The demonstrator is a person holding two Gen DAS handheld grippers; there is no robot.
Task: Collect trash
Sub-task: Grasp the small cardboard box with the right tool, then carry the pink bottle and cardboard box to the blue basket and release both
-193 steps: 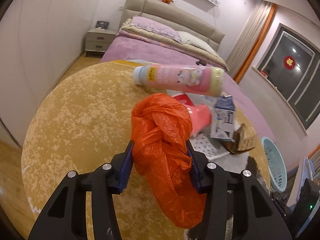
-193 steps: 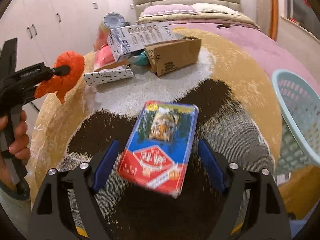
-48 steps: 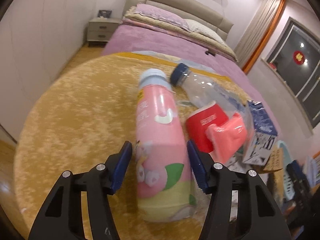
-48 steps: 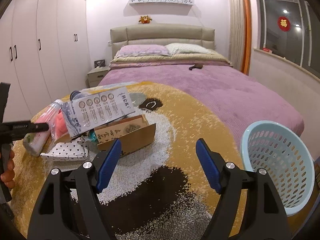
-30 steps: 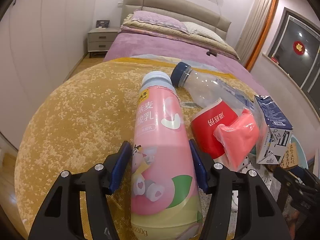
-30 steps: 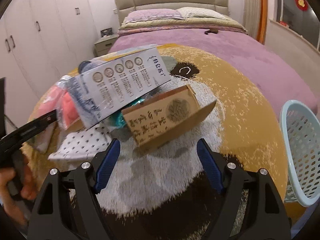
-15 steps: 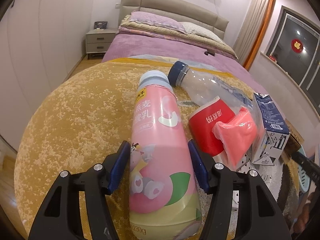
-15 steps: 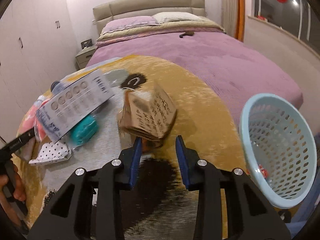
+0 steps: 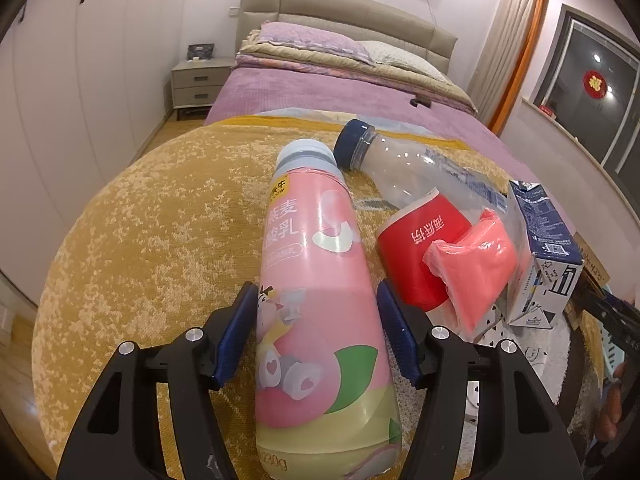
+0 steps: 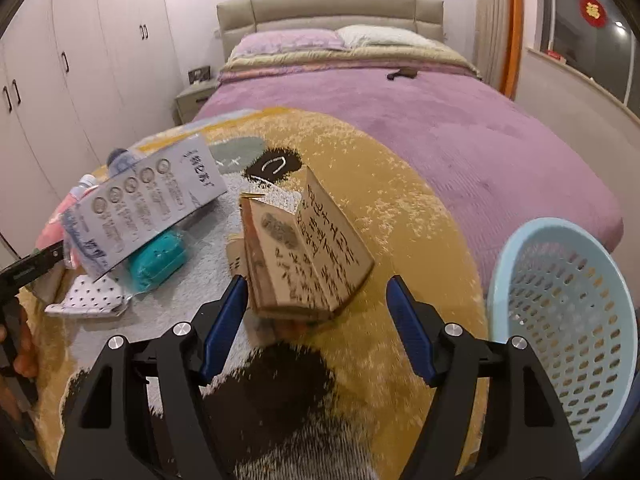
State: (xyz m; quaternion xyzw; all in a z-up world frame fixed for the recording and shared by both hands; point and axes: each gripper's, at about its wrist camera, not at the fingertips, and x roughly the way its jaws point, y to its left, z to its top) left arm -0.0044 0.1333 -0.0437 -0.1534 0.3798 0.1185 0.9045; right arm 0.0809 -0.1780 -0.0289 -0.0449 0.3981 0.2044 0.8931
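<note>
Left claw (image 9: 316,332) pinches pink bottle (image 9: 320,280); blue basket (image 10: 568,328) sits beside the rug.

Black gripper arms, silver screws, blue-padded fingers (image 9: 394,336).

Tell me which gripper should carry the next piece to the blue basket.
Left, probably. Left gripper already brackets the pink bottle. Right gripper stands open behind the tilted cardboard box, though nearer the blue basket.
</note>
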